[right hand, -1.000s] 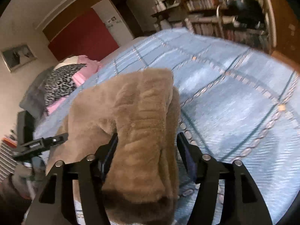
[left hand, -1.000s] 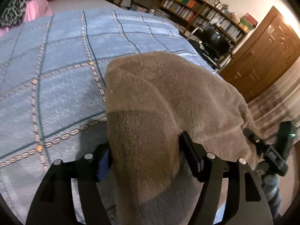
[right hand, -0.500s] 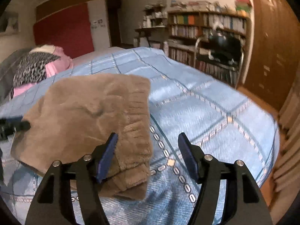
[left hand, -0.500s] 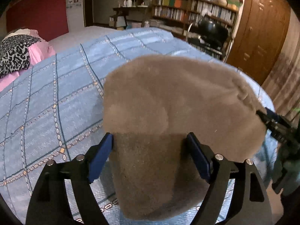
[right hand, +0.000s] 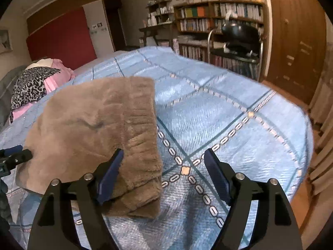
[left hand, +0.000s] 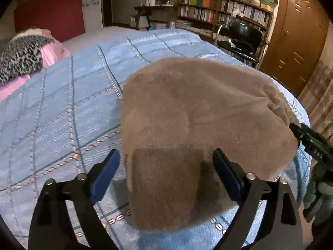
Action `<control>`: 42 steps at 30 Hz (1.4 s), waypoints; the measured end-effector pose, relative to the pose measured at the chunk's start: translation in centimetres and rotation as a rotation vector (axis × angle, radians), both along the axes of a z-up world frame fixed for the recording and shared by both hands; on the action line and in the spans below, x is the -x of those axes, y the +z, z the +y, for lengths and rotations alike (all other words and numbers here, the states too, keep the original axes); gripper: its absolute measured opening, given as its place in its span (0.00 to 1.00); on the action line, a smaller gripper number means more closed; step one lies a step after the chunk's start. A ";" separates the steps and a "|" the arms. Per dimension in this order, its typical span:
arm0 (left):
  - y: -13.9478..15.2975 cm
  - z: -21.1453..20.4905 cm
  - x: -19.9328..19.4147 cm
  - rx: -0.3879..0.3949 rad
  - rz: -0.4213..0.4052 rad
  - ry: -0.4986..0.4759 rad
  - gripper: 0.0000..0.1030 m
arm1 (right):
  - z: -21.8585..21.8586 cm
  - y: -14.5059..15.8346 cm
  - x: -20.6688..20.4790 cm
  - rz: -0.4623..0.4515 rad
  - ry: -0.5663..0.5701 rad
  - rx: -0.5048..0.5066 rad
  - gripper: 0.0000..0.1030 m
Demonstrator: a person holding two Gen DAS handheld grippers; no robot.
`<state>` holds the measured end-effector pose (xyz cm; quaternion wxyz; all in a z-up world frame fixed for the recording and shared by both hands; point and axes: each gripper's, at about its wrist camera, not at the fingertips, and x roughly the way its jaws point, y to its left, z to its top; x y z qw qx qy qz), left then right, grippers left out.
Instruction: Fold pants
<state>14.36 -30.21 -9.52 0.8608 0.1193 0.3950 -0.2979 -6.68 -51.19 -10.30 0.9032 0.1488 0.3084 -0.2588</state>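
The brown fleece pants (left hand: pixel 204 116) lie folded in a thick stack on the blue quilted bed (left hand: pixel 62 112). My left gripper (left hand: pixel 166 175) is open, its jaws standing wide on either side of the stack's near end without pinching it. In the right wrist view the pants (right hand: pixel 93 129) lie left of centre, their ribbed waistband edge facing right. My right gripper (right hand: pixel 162 175) is open and empty, with its left finger (right hand: pixel 110 170) over the stack's near right corner and its right finger over bare quilt. The other gripper's tip shows at the left edge (right hand: pixel 12 156).
Pink and leopard-print bedding (left hand: pixel 25 58) lies at the bed's far left. A black chair (right hand: pixel 239 39), bookshelves (left hand: pixel 224 12) and a wooden door (left hand: pixel 295 37) stand beyond the bed's far right. The bed's edge drops off at right (right hand: pixel 306 145).
Both grippers have let go of the pants and opened. The stack has settled flat on the bed, and both grippers have drawn back from it, the right one shifting right.
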 end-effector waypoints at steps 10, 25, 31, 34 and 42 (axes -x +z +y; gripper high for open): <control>4.2 1.2 4.2 0.000 -0.116 0.014 0.97 | 5.2 4.9 2.2 -0.059 0.055 0.089 0.85; 8.1 2.2 8.6 -0.045 -0.217 0.043 0.97 | 8.2 7.5 4.5 -0.108 0.091 0.064 0.91; 8.7 2.1 9.5 -0.072 -0.251 0.053 0.97 | 9.1 8.8 5.3 -0.133 0.096 0.088 0.92; 9.0 2.1 9.9 -0.091 -0.263 0.063 0.97 | 9.5 9.2 5.5 -0.143 0.096 0.095 0.92; 8.8 1.6 10.7 -0.125 -0.268 0.073 0.97 | 10.5 9.1 5.3 -0.117 0.123 0.135 0.95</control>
